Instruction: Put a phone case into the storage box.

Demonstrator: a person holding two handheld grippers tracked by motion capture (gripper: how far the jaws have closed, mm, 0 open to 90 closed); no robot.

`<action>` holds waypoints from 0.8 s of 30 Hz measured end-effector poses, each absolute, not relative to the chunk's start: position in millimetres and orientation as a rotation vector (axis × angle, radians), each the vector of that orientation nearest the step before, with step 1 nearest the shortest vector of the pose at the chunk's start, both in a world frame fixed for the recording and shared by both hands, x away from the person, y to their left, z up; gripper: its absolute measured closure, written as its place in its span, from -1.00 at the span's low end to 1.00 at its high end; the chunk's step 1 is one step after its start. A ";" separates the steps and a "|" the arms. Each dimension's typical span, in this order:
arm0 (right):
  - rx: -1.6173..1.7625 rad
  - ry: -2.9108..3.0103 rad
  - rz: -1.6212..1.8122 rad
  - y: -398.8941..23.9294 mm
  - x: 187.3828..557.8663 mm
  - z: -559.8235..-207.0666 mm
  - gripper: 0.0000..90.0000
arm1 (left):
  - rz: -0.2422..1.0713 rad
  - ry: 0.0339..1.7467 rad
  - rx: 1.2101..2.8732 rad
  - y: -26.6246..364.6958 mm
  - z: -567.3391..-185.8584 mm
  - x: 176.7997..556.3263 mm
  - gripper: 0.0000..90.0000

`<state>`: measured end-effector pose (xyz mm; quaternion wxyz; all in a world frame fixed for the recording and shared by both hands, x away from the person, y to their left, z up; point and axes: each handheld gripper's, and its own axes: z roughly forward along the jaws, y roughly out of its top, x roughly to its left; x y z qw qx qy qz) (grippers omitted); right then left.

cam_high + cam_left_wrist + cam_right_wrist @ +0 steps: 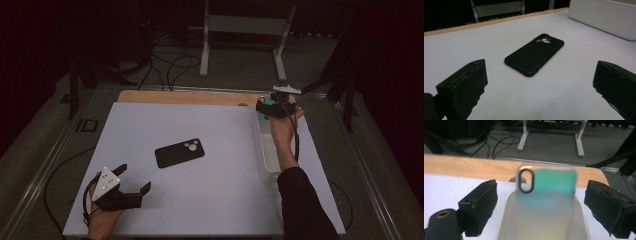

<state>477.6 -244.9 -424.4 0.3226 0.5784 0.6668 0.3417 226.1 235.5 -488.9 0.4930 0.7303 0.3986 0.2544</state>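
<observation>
A black phone case (179, 152) (534, 53) lies flat on the white mat, camera cutout towards the far right. My left gripper (134, 178) (539, 82) rests near the mat's front left corner, open and aimed at the case from a short way off. My right gripper (272, 107) (541, 195) hovers over the far end of a white bin (262, 160) (506, 220). An iridescent phone case (269, 101) (546, 202) stands on end in that bin, slightly blurred. It is between the wide-apart jaws, and neither pad touches it.
The white mat (200, 200) covers a wooden table whose bare far edge (190, 96) shows. The bin (604, 17) runs along the mat's right side. Beyond the table are floor cables (170, 65) and a white metal stand (245, 30).
</observation>
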 end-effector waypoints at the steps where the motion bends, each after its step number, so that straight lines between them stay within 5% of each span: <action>1: 1.503 1.763 0.896 -242.8 475.4 -424.1 -0.75 | 0.617 0.967 1.773 235.4 -488.9 226.0 -1.00; 24: 1.306 1.935 1.190 -204.6 400.1 -405.0 -0.71 | 0.625 0.964 1.782 233.4 -489.7 226.2 -1.00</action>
